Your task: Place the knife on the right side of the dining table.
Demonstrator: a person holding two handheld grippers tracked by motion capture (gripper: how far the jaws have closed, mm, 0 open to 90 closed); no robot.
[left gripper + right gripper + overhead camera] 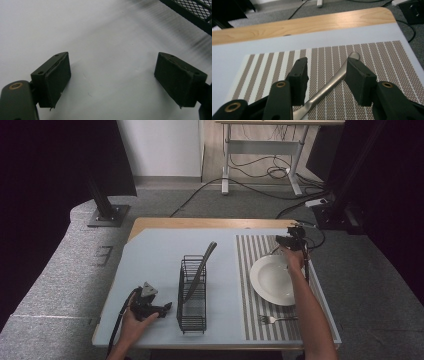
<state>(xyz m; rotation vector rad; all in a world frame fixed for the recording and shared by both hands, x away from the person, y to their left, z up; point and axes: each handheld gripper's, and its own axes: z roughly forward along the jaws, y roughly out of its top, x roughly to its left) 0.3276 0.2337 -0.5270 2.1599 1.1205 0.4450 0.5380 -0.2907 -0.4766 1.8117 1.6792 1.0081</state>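
Observation:
A metal utensil handle [329,86] lies slantwise on the brown-striped placemat [374,57]. My right gripper [327,67] is open, one jaw on each side of the handle and neither touching it. From the high view, this right gripper [281,241] is at the placemat's far edge, just beyond the white plate [270,282]. My left gripper [167,306] rests on the pale mat, left of the black wire basket [192,295]. In its own view the left gripper [112,60] is wide open over bare mat, with nothing between its jaws.
A grey utensil [206,256] leans out of the basket's far end. A fork [272,319] lies on the placemat near the front edge. The basket's corner [197,12] lies ahead of the left gripper. Cables and a desk frame are on the floor beyond the table.

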